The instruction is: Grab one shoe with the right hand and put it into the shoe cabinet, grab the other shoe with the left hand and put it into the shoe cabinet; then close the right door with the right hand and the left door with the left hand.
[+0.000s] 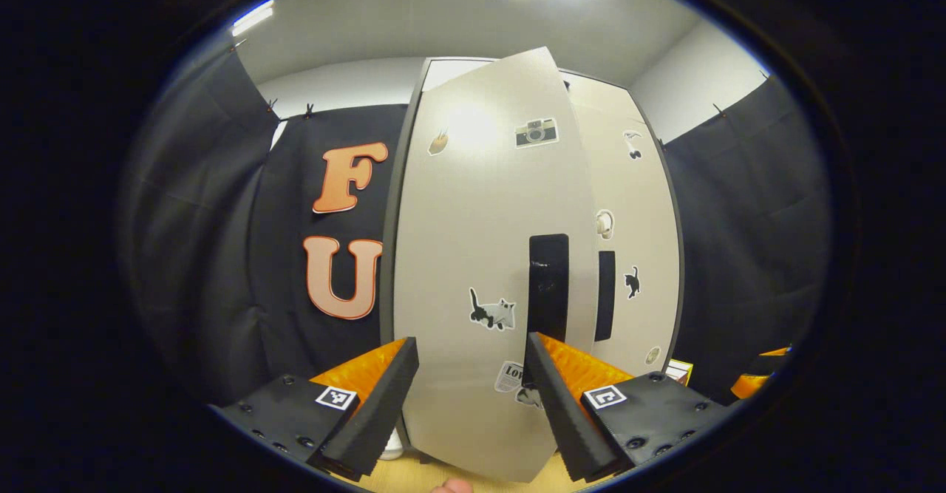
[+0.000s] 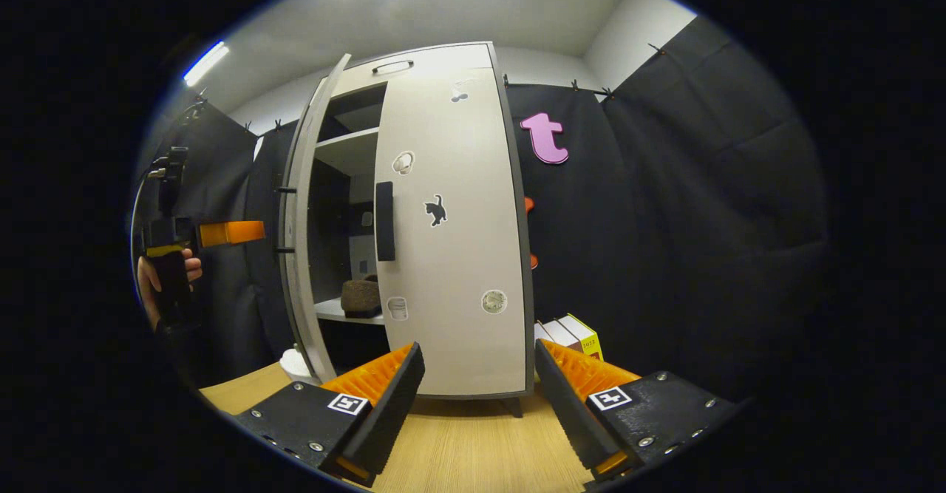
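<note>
The shoe cabinet [image 2: 414,60] stands on the wooden floor. Its right door [image 2: 458,256] lies flush against the cabinet. The left door [image 1: 480,242] stands ajar, close in front of my left gripper [image 1: 471,345], which is open with nothing between its fingers, just below the door's black handle [image 1: 548,286]. Through the gap a brown shoe [image 2: 361,297] rests on a shelf inside. My right gripper [image 2: 479,349] is open and empty, a little back from the right door. In the right gripper view, a hand holds the left gripper [image 2: 222,233] outside the left door [image 2: 299,242].
Several small boxes [image 2: 569,334] stand on the floor against the cabinet's right side. A white object [image 2: 295,364] lies by the left door's foot. Black cloth walls close in on both sides. Wooden floor [image 2: 458,441] stretches before the cabinet.
</note>
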`<state>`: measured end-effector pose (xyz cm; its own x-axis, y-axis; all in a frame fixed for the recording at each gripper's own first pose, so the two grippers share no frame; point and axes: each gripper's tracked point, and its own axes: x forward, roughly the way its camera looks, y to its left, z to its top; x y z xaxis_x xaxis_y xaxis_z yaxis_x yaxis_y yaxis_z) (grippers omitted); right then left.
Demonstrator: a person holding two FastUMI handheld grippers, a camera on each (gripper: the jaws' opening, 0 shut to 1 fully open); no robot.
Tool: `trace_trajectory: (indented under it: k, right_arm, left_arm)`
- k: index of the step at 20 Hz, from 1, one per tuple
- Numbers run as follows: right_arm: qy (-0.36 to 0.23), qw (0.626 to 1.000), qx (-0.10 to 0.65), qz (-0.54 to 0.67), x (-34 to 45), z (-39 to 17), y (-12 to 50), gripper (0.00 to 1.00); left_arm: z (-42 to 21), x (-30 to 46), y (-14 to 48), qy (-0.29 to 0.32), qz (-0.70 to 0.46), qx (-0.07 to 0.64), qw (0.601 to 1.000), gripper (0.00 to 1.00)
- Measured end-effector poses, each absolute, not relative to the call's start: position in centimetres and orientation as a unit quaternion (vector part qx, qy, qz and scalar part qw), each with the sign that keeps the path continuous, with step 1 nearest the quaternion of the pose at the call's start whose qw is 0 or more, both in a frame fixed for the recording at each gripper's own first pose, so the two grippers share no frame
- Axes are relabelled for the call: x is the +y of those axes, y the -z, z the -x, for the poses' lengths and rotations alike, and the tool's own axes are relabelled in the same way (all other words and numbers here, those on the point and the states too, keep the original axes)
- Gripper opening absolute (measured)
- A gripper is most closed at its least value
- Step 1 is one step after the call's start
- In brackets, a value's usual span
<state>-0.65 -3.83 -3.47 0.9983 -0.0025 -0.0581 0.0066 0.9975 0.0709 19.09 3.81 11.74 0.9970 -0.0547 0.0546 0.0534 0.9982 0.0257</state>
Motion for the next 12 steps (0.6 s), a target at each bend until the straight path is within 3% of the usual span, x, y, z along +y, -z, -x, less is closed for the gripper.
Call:
trace_trajectory:
  k: [12]
  right_arm:
    - [0.030, 0.999, 0.025, -0.029, -6.2, 1.3, 3.1, 0.93]
  left_arm:
    - [-25.9, -0.4, -9.7, 0.051, 0.004, -0.014, 0.999, 0.96]
